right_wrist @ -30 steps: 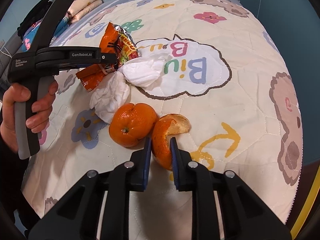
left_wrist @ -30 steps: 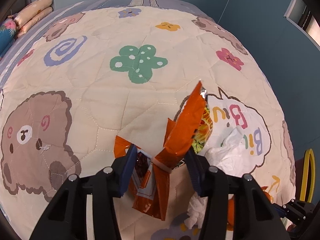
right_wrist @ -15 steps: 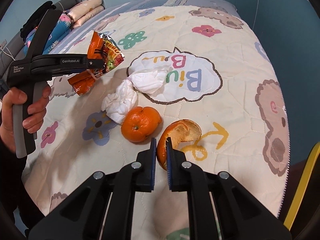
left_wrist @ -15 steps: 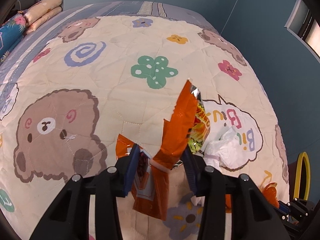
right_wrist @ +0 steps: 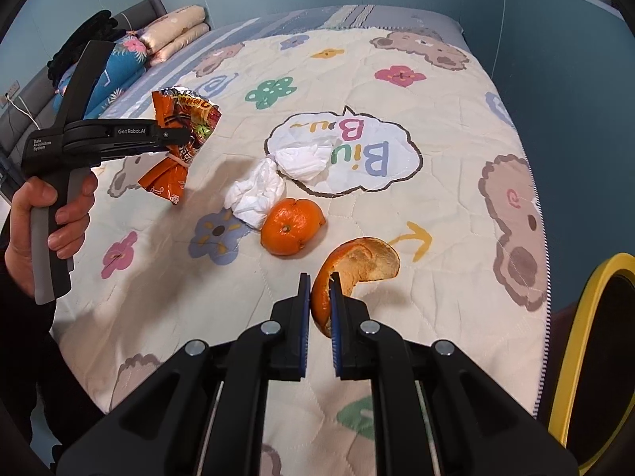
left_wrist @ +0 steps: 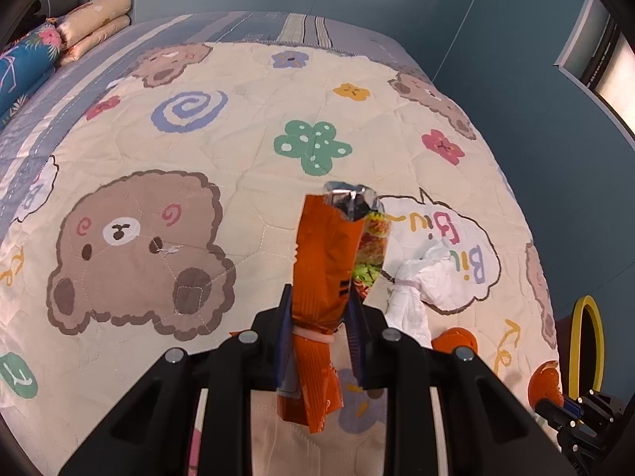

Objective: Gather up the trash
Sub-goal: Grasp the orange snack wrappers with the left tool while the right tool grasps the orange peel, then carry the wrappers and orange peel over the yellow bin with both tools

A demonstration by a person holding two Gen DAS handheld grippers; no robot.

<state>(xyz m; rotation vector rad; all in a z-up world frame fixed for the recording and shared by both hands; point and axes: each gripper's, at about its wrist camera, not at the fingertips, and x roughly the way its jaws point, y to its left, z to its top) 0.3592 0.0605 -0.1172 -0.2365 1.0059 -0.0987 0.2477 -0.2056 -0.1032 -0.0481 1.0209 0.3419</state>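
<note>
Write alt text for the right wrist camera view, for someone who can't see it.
The right gripper pinches a curved piece of orange peel above a cartoon-print quilt. On the quilt lie a whole orange and crumpled white tissues. At left, a hand holds the left gripper, shut on an orange snack wrapper.

One orange snack wrapper (right_wrist: 180,139), between the left tool's fingers. One piece of orange peel (right_wrist: 357,273), between the right tool's fingers. One whole orange (right_wrist: 291,227), ahead of the right tool. Two crumpled white tissues (right_wrist: 258,194), just beyond the orange. Two stacked pillows (right_wrist: 178,33), far ahead.
</note>
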